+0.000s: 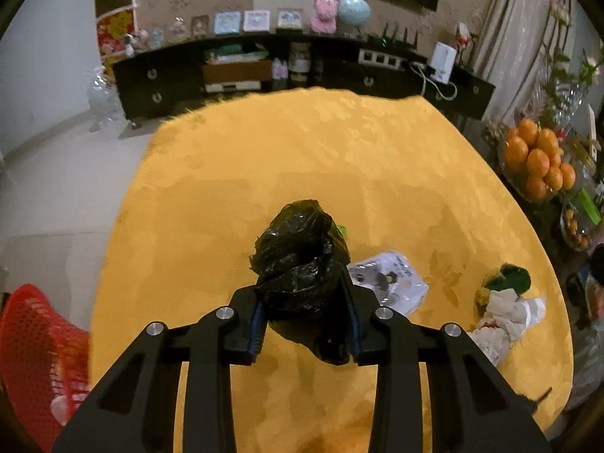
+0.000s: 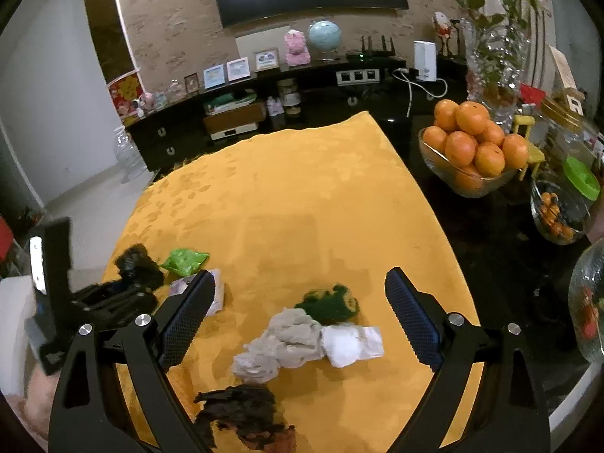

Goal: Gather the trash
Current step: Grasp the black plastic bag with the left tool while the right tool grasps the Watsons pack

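My left gripper (image 1: pixel 304 302) is shut on a crumpled black plastic bag (image 1: pixel 302 260) just above the yellow tablecloth (image 1: pixel 302 151). In the right wrist view the same bag (image 2: pixel 134 262) and left gripper (image 2: pixel 113 294) show at the far left. My right gripper (image 2: pixel 300 279) hangs open over a pile of trash with nothing between its fingers. The pile holds grey crumpled tissue (image 2: pixel 283 343), a white tissue (image 2: pixel 353 345), a green wrapper (image 2: pixel 332 302) and a dark brown scrap (image 2: pixel 241 415). A green packet (image 2: pixel 185 260) and a white printed packet (image 1: pixel 389 283) lie beside the bag.
A red mesh basket (image 1: pixel 34 347) stands off the table's left edge. A glass bowl of oranges (image 2: pixel 472 151), a green-lidded jar (image 2: pixel 562 207) and a glass vase (image 2: pixel 589 302) crowd the dark surface on the right. A black sideboard (image 1: pixel 158 83) runs along the back wall.
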Action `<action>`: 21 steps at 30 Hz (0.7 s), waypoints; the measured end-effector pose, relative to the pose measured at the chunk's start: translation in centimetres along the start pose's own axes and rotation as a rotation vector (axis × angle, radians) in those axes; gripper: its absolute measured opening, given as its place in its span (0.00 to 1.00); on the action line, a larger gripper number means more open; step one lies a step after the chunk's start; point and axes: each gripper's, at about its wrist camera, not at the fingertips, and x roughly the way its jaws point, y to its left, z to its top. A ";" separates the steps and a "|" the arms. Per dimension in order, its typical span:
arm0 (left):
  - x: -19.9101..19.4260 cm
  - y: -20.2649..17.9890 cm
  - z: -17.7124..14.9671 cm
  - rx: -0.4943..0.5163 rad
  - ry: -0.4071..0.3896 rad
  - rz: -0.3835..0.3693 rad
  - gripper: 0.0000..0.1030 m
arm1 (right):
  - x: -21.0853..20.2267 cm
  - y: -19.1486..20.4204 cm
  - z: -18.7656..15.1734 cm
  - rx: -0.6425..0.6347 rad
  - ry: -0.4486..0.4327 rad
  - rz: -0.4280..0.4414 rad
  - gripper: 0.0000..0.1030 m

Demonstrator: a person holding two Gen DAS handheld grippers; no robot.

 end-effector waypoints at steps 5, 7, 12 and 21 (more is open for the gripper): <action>-4.6 2.4 0.8 -0.011 -0.070 0.051 0.31 | 0.7 2.5 0.2 -0.060 0.008 0.035 0.86; -6.5 3.2 1.0 -0.014 -0.093 0.065 0.31 | 1.4 3.8 0.4 -0.093 0.023 0.062 0.86; -11.0 5.0 1.2 0.014 -0.135 0.126 0.31 | 4.5 6.9 1.1 -0.160 0.099 0.132 0.86; -12.3 8.4 0.5 -0.039 -0.163 0.178 0.31 | 12.2 10.7 0.4 -0.247 0.239 0.126 0.90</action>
